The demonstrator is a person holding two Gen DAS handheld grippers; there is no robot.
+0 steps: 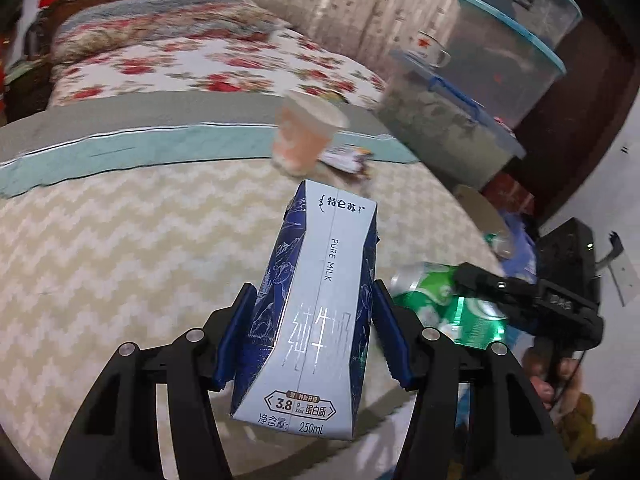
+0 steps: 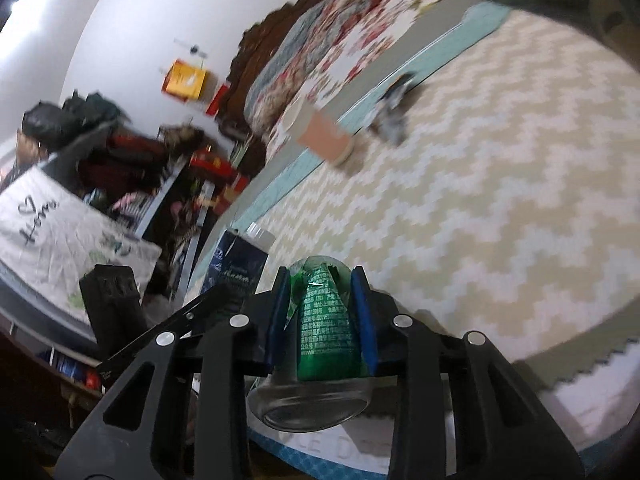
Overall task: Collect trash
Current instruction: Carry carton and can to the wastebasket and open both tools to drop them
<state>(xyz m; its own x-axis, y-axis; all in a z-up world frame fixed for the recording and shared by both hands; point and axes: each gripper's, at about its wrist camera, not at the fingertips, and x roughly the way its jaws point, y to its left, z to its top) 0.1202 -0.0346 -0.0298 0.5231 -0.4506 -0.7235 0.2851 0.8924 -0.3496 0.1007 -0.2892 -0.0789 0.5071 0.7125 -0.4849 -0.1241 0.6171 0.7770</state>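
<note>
The left tongs (image 1: pixel 314 320) are clamped on a blue and silver milk carton (image 1: pixel 316 312), with the blue pads (image 1: pixel 236 332) pressed against its two narrow sides. The carton fills the lower middle of the left wrist view and is held clear of the bed (image 1: pixel 120 240), its printed bottom edge nearest the camera and its top pointing away.

The right tongs (image 2: pixel 320 312) stand narrower and are clamped on a clear plastic bottle with a green label (image 2: pixel 324 320), one blue pad on either flank. The bottle lies along the fingers at the lower middle of the right wrist view, its clear base toward the lens. In the left wrist view the same bottle shows at the right middle of the frame, just beside the carton.

Further back on the zigzag-patterned bed cover, a pinkish paper cup (image 1: pixel 306 136) sits at the upper middle of the left wrist view, with a crumpled wrapper (image 1: pixel 348 158) just to its right. Both are blurred. Stacked clear storage boxes (image 1: pixel 500 64) occupy the upper right.
</note>
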